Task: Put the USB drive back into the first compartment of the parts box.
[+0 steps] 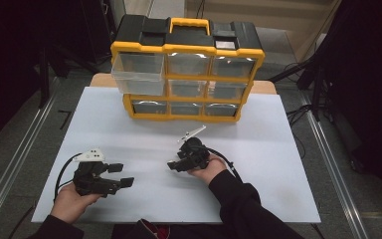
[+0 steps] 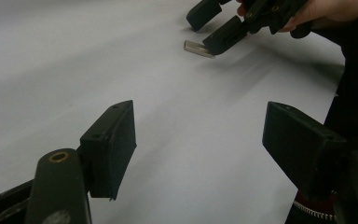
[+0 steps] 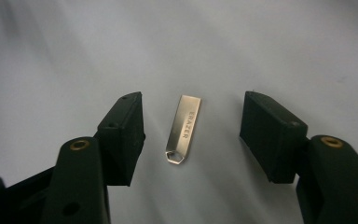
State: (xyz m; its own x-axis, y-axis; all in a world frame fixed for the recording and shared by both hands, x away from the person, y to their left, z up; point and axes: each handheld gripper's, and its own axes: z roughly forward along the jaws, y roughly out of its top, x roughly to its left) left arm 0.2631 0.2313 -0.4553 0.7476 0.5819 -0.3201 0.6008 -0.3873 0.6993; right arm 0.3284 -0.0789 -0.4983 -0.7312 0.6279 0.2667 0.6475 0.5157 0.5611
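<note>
Left tongs (image 1: pixel 124 175): sitting low over the white counter (image 1: pixel 278 149) at left, jaws spread wide, nothing between them. In the left gripper view both pads are bare, just counter in the gap. Idle.

Metal USB stick (image 3: pixel 183 129): small flat silver tab, lying flat on the counter near centre, well in front of the yellow organiser (image 1: pixel 186 69). In the left gripper view it sits right at one tip of the right tongs, can't tell if touching. Probably a flash drive w/ keyring hole at the near end; engraved lettering is soft in the frame, so not 100% sure.

Handling: light, rigid, won't deform. Smooth polished metal, so slippery, and very thin, so hardly any edge height for the pads. Likely to skate or pivot if one pad lands first. Not fragile.

Grip pt: across the two long edges, mid-length, pads square to them and tips down at counter level. Avoid the tapered hole end, less width there.

Right tongs (image 1: pixel 178 163): angled down over the stick, jaws roughly half open, straddling it w/ clear gaps both sides in the right gripper view. Stick is roughly centred, a bit nearer the left pad (image 3: pixel 121 137). Nothing held yet.

Organiser's top-left drawer (image 1: pixel 138 67) is pulled out, likely the drop spot.
</note>
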